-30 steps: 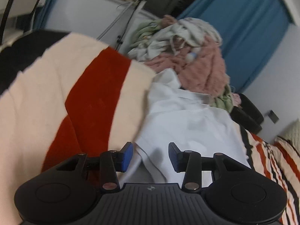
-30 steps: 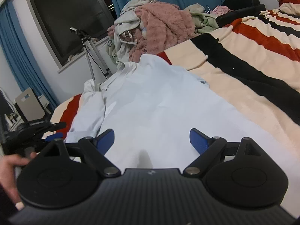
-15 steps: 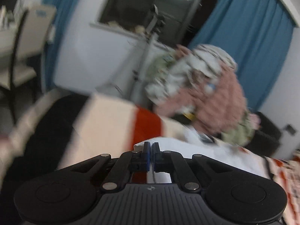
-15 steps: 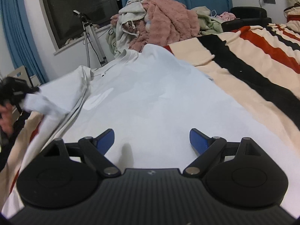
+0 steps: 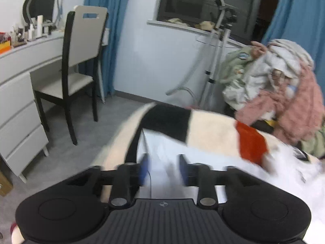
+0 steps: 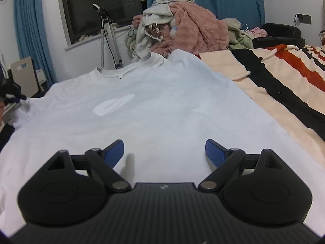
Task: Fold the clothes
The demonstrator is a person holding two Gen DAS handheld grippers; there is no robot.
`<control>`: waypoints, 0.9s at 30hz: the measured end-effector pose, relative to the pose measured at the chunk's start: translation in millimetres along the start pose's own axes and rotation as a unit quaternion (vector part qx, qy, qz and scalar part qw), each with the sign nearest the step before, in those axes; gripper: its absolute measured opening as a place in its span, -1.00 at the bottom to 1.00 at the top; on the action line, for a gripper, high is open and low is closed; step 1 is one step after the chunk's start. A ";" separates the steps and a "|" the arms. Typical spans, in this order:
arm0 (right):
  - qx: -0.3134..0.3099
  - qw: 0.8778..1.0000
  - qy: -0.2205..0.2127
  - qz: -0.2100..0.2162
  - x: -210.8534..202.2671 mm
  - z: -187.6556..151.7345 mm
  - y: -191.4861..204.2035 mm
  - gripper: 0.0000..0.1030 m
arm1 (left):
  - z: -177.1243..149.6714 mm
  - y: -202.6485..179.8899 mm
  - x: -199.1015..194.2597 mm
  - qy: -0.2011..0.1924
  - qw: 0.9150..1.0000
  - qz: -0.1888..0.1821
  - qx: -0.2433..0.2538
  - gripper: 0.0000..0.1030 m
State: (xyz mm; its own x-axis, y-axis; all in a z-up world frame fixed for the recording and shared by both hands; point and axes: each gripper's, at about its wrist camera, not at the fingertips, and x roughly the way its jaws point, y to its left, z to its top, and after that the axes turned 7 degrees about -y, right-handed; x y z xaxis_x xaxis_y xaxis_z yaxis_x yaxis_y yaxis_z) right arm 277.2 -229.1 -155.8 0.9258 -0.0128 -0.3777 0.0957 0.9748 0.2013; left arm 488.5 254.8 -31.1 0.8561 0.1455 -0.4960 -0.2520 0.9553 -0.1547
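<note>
Left gripper (image 5: pixel 163 167) opening, white T-shirt (image 6: pixel 162 109) sleeve between unpressed pads (blurred), right gripper (image 6: pixel 164 152) spread wide, holding nothing, above the shirt.

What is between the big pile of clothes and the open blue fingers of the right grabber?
In the right wrist view, only the white T-shirt lies spread flat between the right gripper and the clothes pile.

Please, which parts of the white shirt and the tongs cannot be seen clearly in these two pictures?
- Left wrist view: left tongs are motion-blurred and opening; white shirt between them, contact unclear.
- Right wrist view: shirt hem hidden behind open right tongs.
- Right wrist view: shirt's left sleeve cut off by picture edge.
</note>
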 end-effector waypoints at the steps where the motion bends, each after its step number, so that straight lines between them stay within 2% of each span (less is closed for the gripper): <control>1: 0.002 1.000 -0.001 0.002 -0.6 0.6 0.2 0.72 | -10.1 1.3 -19.9 0.003 1.000 -0.006 -0.001 -0.04; 3: 0.005 1.000 -0.005 0.008 -4.8 2.3 0.8 0.72 | -30.3 3.8 -59.8 0.010 1.000 -0.019 -0.002 0.02; 4: 0.005 1.000 -0.008 0.011 -8.7 3.3 1.5 0.71 | -46.2 8.3 -89.7 0.019 0.999 -0.026 -0.010 0.08; 7: 0.004 1.000 -0.020 0.022 -22.7 7.0 1.8 0.72 | -98.8 15.8 -179.3 0.055 0.997 -0.038 -0.028 0.08; 9: 0.002 0.999 -0.029 0.029 -35.3 9.9 0.9 0.71 | -134.7 12.8 -225.8 0.104 0.994 -0.037 -0.022 0.08; 12: -0.002 0.998 -0.042 0.036 -55.0 14.3 0.1 0.72 | -181.5 12.9 -284.7 0.184 0.981 -0.055 -0.015 0.03; 17: -0.004 0.998 -0.052 0.043 -95.0 19.3 -3.2 0.72 | -232.9 13.4 -355.4 0.248 0.966 -0.059 -0.038 0.03; 23: -0.003 0.998 -0.053 0.039 -140.8 24.9 -13.3 0.72 | -252.6 11.7 -388.1 0.282 0.959 -0.018 -0.025 -0.03; 24: -0.004 0.998 -0.055 0.038 -145.8 26.0 -14.5 0.72 | -253.7 10.2 -389.7 0.286 0.958 -0.020 -0.014 -0.12; 25: -0.004 0.998 -0.057 0.036 -149.6 26.6 -15.9 0.72 | -254.8 8.6 -391.2 0.291 0.957 -0.022 -0.004 -0.41; 27: -0.003 0.998 -0.057 0.033 -153.9 25.6 -18.0 0.72 | -256.9 5.5 -394.3 0.300 0.954 -0.026 0.017 -0.78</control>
State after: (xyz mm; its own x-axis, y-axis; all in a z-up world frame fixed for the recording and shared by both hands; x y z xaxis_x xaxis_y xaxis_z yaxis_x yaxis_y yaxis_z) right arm 142.3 -250.3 -78.1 0.9659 0.0267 -0.2577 0.0307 0.9759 0.2162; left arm 33.6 136.6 -56.0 0.4529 -0.0666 -0.8891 -0.1921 0.9665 -0.1703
